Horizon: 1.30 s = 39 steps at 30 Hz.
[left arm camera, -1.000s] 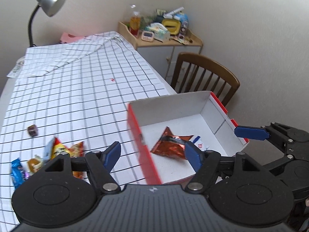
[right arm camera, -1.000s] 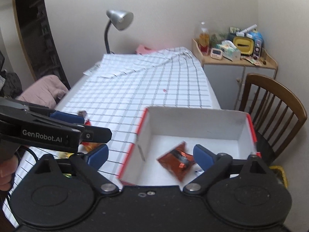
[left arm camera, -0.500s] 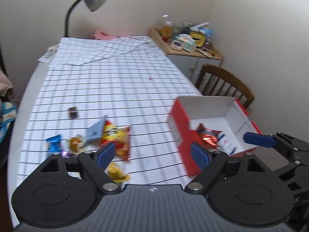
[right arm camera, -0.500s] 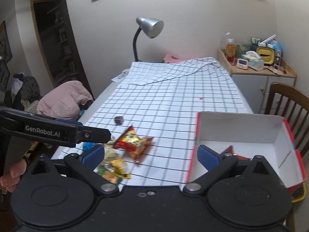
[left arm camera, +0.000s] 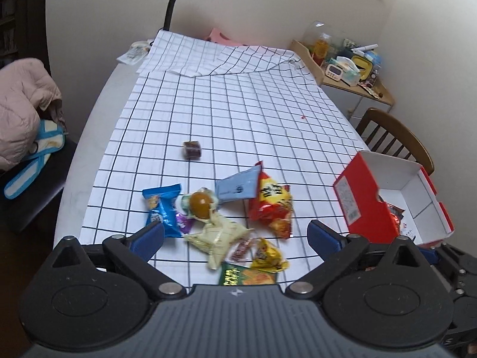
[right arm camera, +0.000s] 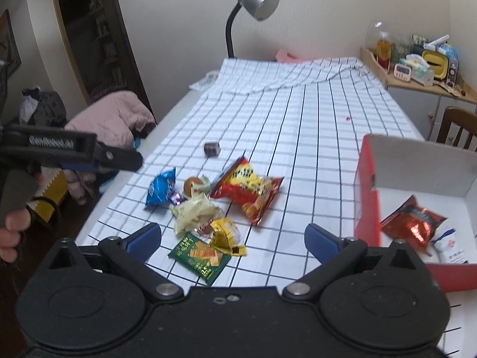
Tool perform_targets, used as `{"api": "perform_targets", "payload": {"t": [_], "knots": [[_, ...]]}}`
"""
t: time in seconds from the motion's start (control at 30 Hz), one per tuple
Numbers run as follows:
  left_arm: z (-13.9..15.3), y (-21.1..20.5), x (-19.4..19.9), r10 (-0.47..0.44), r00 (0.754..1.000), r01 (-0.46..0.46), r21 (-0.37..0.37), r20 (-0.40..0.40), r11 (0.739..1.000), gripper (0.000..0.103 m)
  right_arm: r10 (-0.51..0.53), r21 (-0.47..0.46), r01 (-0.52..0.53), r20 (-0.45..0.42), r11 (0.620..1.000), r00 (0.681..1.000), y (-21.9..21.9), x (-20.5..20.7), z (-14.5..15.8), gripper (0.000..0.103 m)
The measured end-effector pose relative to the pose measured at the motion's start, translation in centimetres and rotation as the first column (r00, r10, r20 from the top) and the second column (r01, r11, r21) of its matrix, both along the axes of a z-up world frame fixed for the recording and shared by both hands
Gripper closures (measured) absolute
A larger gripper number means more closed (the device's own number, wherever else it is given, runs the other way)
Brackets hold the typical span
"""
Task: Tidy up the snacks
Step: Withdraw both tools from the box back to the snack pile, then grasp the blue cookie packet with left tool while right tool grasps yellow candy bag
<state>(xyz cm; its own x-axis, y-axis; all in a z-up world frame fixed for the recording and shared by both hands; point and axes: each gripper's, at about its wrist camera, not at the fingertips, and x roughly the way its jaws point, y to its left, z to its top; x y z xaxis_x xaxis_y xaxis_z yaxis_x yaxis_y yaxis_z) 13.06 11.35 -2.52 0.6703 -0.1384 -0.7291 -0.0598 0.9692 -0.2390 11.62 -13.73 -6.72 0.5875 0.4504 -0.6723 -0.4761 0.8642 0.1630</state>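
Note:
A heap of snack packets lies on the checked tablecloth: a red-yellow chip bag [left arm camera: 269, 201] [right arm camera: 247, 186], a blue packet [left arm camera: 161, 208] [right arm camera: 159, 189], a cream packet [left arm camera: 219, 234], a green cracker packet [right arm camera: 199, 255], a yellow packet [right arm camera: 225, 234]. A small dark sweet [left arm camera: 192, 149] lies apart, farther back. A red box with a white inside [left arm camera: 398, 205] [right arm camera: 417, 179] stands to the right and holds a shiny red packet [right arm camera: 413, 220]. My left gripper [left arm camera: 235, 238] is open and empty above the heap. My right gripper [right arm camera: 232, 237] is open and empty, also over the heap.
A desk lamp [right arm camera: 253, 0] stands at the table's far end. A wooden chair [left arm camera: 393, 137] and a cluttered side cabinet [left arm camera: 345, 65] are at the right. A pink jacket on a seat [left arm camera: 21, 104] is left of the table.
Both grippers have swung left, away from the box and toward the snack heap. The box now sits at the right edge of both views. Both stay open.

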Motion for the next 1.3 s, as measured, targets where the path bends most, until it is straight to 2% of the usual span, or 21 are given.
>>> {"api": "perform_targets", "payload": {"t": [0.2,0.33,0.43,0.73,0.83,1.0,1.1,1.17,1.23,1.3], "knots": [[-2.8,2.8,1.7,0.071,0.996,-0.069,0.040,-0.048,0.997,0.001,0.003,-0.038,-0.004,-0.032,0.999,0.999,2.3,1.4,-2.6,0.003],[-5.1,4.3,3.4,0.117,0.990,-0.110,0.092,-0.078,0.990,0.001,0.014,-0.067,-0.017,-0.051,0.998,0.999,3.6,2.6,-4.2,0.005],[-6.7,5.0,4.8,0.132,0.986,-0.122,0.098,-0.102,0.988,0.001,0.016,-0.075,-0.022,-0.068,0.997,0.998,4.4,3.5,-5.4,0.007],[-10.7,6.2,8.4,0.178,0.968,-0.161,0.108,-0.178,0.981,0.002,0.018,-0.115,-0.033,-0.125,0.993,0.992,6.1,6.4,-8.9,0.023],[-11.6,6.9,9.4,0.193,0.959,-0.179,0.084,-0.208,0.980,0.006,0.019,-0.115,-0.036,-0.149,0.993,0.989,6.3,7.2,-9.7,0.028],[-12.9,7.6,10.4,0.189,0.946,-0.190,0.020,-0.263,0.982,0.024,0.035,-0.114,-0.055,-0.175,0.992,0.984,6.7,7.7,-10.4,0.034],[-13.4,7.2,10.7,0.171,0.943,-0.172,0.021,-0.284,0.985,0.036,0.041,-0.111,-0.062,-0.185,0.992,0.982,6.8,7.9,-10.7,0.041],[-13.5,6.9,10.7,0.167,0.945,-0.165,0.033,-0.280,0.986,0.039,0.045,-0.104,-0.067,-0.193,0.992,0.980,6.8,8.0,-10.8,0.050],[-13.5,6.7,10.7,0.161,0.947,-0.157,0.035,-0.277,0.987,0.040,0.045,-0.103,-0.066,-0.197,0.993,0.979,6.8,8.0,-10.9,0.054],[-13.4,6.6,10.7,0.150,0.950,-0.147,0.030,-0.275,0.989,0.049,0.049,-0.092,-0.069,-0.201,0.993,0.978,6.8,8.0,-10.9,0.059]]}}
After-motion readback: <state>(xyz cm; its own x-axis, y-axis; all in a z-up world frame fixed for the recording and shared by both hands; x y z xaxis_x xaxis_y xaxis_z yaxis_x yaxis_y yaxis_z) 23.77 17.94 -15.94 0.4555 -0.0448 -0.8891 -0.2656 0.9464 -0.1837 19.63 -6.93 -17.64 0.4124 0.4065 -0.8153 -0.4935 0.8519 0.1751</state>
